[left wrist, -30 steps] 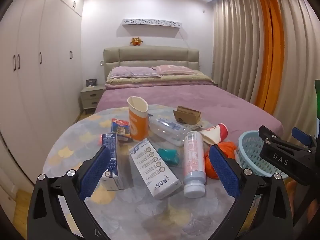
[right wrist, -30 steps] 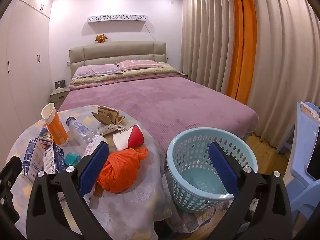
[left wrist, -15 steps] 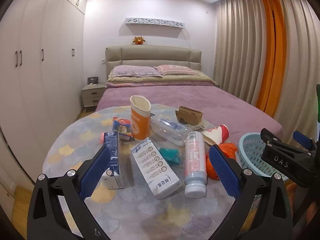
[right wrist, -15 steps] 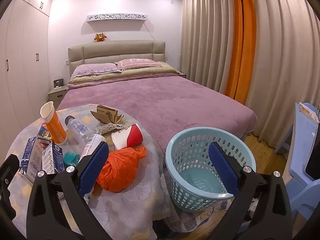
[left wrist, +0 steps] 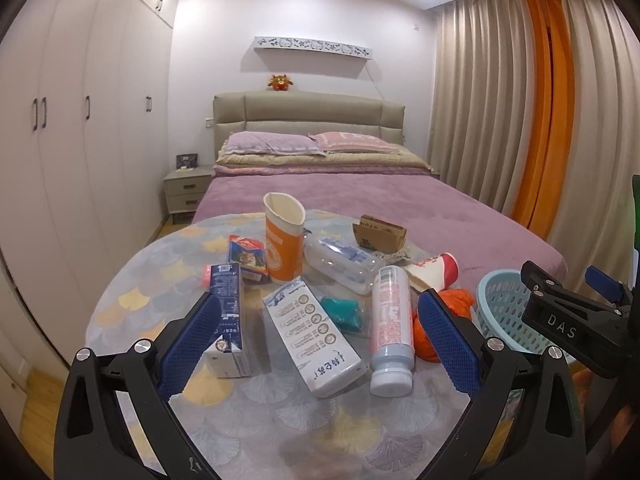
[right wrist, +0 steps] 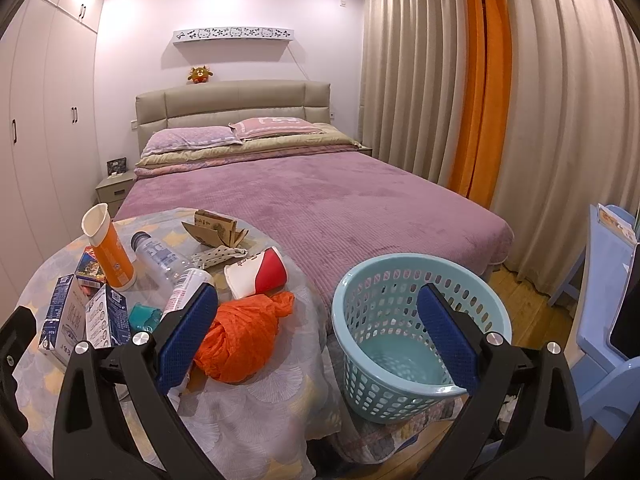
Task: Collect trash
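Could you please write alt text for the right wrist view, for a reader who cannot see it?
The open right gripper hovers over an empty light-blue basket beside a round table littered with an orange bag, cartons and bottles. A purple bed lies behind.

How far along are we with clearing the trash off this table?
Nothing looks done: the blue basket is empty. Nothing is in hand: left gripper and right gripper both have open, empty jaws. Everything remains on the table: orange bag, milk carton, white bottle, orange cup, clear bottle.
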The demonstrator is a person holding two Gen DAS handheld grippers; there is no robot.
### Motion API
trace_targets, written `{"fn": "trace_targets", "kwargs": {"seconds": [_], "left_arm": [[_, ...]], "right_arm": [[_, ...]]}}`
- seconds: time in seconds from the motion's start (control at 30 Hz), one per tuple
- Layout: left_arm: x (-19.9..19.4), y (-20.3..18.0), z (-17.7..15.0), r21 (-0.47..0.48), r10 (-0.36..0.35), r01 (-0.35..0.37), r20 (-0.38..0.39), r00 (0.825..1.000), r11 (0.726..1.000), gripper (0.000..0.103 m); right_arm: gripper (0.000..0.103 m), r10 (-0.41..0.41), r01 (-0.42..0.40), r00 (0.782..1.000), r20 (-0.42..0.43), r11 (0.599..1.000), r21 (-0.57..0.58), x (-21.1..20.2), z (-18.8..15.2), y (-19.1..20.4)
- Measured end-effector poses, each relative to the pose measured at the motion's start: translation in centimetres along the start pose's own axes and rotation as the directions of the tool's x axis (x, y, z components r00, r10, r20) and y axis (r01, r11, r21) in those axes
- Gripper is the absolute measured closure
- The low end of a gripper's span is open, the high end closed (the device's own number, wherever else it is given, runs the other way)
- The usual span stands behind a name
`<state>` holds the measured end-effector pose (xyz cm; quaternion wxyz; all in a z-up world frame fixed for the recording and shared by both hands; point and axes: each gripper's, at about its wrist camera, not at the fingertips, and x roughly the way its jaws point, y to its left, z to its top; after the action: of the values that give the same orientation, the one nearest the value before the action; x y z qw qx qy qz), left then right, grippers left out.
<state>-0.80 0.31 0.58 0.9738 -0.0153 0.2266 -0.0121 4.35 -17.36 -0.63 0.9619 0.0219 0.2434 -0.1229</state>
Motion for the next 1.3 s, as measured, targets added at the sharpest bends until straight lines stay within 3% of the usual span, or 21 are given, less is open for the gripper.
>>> {"fn": "trace_targets", "kwargs": {"seconds": [1.3], "left_arm": [[0.3,1.7,-0.2,-0.029,0.023,-0.022,0.007,1.0,0.999,0.007]], "right_arm": [[0.008,0.006,-0.006,1.0,-0.018,1.0,-0.004,0.4,-0.1,0.5]]}}
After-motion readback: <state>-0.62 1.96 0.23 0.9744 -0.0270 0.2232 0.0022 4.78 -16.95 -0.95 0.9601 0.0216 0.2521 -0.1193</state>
